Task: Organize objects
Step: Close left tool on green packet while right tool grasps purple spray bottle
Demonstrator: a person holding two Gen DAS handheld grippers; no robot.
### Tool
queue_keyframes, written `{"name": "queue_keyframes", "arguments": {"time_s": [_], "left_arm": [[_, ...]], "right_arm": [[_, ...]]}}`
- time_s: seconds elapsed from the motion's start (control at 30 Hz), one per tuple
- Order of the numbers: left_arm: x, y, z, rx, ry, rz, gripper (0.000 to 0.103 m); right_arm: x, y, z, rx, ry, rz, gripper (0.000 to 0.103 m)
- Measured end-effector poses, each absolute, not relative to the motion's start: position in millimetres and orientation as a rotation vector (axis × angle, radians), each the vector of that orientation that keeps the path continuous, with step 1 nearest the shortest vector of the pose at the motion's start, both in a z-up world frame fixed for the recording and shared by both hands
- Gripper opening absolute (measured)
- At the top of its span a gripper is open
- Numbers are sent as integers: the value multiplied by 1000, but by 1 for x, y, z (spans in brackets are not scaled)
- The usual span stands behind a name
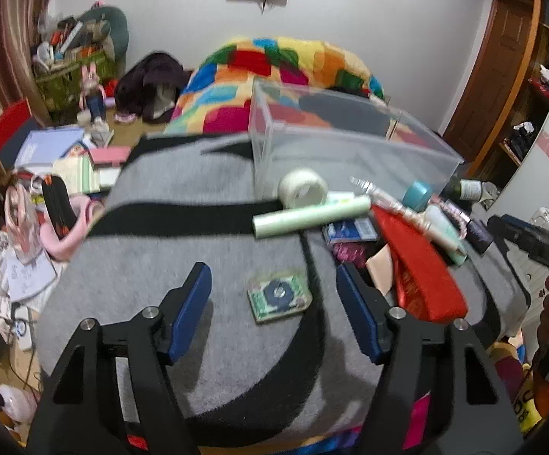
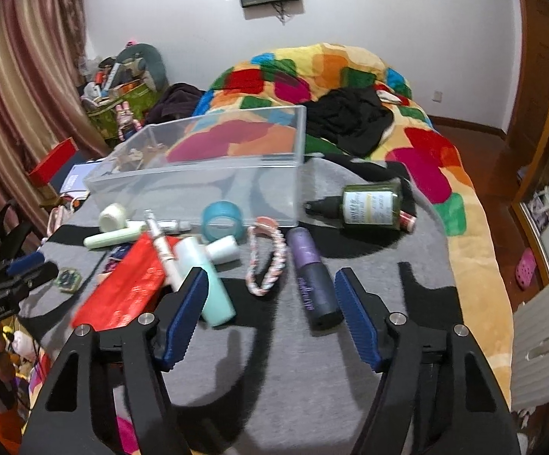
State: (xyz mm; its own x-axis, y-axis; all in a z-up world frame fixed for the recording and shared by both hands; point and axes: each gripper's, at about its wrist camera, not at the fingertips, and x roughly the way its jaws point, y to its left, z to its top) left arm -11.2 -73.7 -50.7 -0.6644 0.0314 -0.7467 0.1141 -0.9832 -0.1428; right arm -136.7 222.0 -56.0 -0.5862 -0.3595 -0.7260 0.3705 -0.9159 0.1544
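Note:
A grey-and-black blanket (image 1: 153,288) on the bed carries the clutter. My left gripper (image 1: 274,286) hovers open over a small green square box (image 1: 279,296), which shows between the blue pads untouched. My right gripper (image 2: 270,290) is open too. A purple bottle (image 2: 312,280) lies by its right finger, a mint bottle (image 2: 214,288) by its left, and a pink-white bracelet (image 2: 267,261) just ahead. Behind stands a clear plastic bin (image 2: 206,178), with nothing visible inside it. In front of it lie a white tape roll (image 1: 303,187), a blue tape ring (image 2: 222,222), a red packet (image 2: 126,288) and a dark green bottle (image 2: 369,204).
A colourful patchwork quilt (image 2: 426,159) with black clothing (image 2: 350,117) covers the bed beyond the bin. Books and papers (image 1: 58,151) crowd the floor on the left, by a striped curtain (image 2: 16,94). A wooden door (image 1: 502,57) stands at the right.

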Motion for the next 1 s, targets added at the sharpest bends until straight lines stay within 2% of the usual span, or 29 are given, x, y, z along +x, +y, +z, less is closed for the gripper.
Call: {"name": "queue_keyframes", "arguments": {"time_s": [0.07, 0.23, 0.33, 0.37, 0.5, 0.77, 1.0], "left_arm": [[-13, -73, -59, 1297, 278, -2794, 63], [-20, -68, -70, 1318, 251, -2765, 57], [-21, -62, -71, 1314, 214, -2766, 44], [-21, -61, -72, 1307, 196, -2764, 40], [-18, -59, -72, 1290, 180, -2767, 38], [-18, -62, -58, 1262, 201, -2807, 38], [-33, -63, -28, 1183, 189, -2876, 38]], "right_arm": [[-142, 225, -62, 1164, 4, -2480, 64], [-159, 224, -80, 1248, 30, -2482, 52], [-166, 228, -91, 1294, 8, -2465, 44], [-168, 229, -94, 1309, -1, -2455, 38], [-165, 231, -95, 1292, 3, -2463, 24], [-155, 234, -82, 1234, 6, -2489, 24], [-150, 234, -46, 1115, -26, -2510, 24]]}}
